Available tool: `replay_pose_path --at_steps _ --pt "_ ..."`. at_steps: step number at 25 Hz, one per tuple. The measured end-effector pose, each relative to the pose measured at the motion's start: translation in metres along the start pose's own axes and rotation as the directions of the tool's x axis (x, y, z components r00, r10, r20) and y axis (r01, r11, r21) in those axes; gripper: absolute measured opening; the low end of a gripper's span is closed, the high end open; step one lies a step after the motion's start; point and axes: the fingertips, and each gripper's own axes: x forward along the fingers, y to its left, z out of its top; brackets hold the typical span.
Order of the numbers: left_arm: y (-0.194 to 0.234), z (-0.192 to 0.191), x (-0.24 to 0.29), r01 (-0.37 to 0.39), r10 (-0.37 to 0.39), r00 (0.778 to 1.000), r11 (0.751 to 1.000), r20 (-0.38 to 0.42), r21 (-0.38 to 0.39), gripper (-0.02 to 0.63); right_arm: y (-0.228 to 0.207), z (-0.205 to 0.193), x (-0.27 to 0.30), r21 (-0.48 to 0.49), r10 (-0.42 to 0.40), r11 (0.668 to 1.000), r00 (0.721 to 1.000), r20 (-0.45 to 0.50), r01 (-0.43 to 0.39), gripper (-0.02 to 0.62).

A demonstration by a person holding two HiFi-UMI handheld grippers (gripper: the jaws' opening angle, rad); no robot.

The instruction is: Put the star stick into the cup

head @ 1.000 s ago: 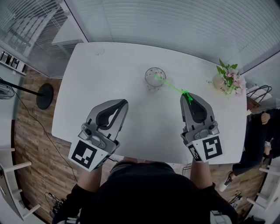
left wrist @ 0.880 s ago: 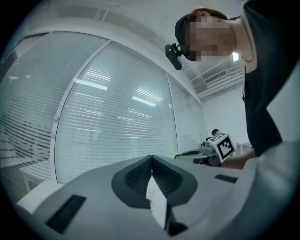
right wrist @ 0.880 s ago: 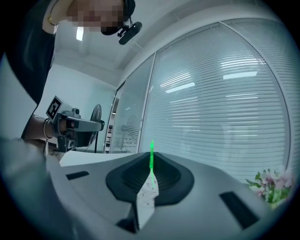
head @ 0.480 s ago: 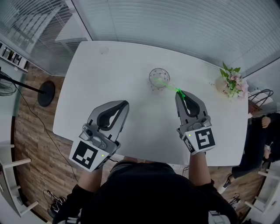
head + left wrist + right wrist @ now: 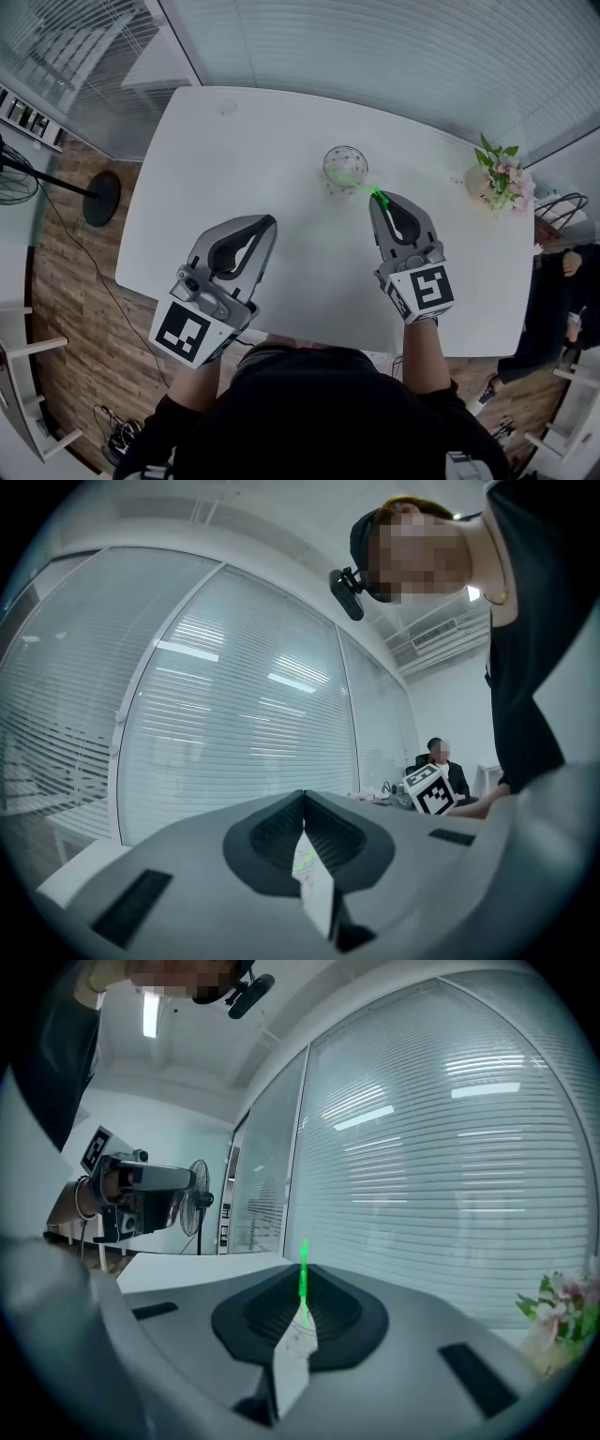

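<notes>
Almost there: star stick (image 5: 359, 187) lined up on the cup (image 5: 345, 167)

Right tool (image 5: 377, 199) clamped tight on the near end of the green star stick, long axis running straight out from the jaws, away and a bit left, toward the clear cup on the white counter (image 5: 244, 141). Far tip sitting over the cup's mouth or maybe already poking inside, hard to call from above. Cup just beyond the right tool's tip, so clearly the nearer hand. Left tool (image 5: 266, 223) parked well off to the side, pinched shut on nothing. Probably just a matter of easing the stick further along that same line and down into the cup before letting go. Main worry: bumping the rim and tipping a light cup.
</notes>
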Motion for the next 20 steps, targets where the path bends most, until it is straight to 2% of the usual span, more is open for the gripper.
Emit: replay_pose_path --at_steps 15,20 --pt "0.001 0.003 -0.004 -0.002 0.002 1.000 1.000 0.006 0.007 0.014 -0.004 -0.008 0.005 0.059 -0.002 0.998 1.000 0.019 0.001 0.023" --pt "0.001 0.003 -0.004 -0.004 0.003 1.000 1.000 0.001 0.011 0.014 -0.012 -0.010 0.003 0.059 -0.033 0.998 0.999 0.009 0.032 0.023"
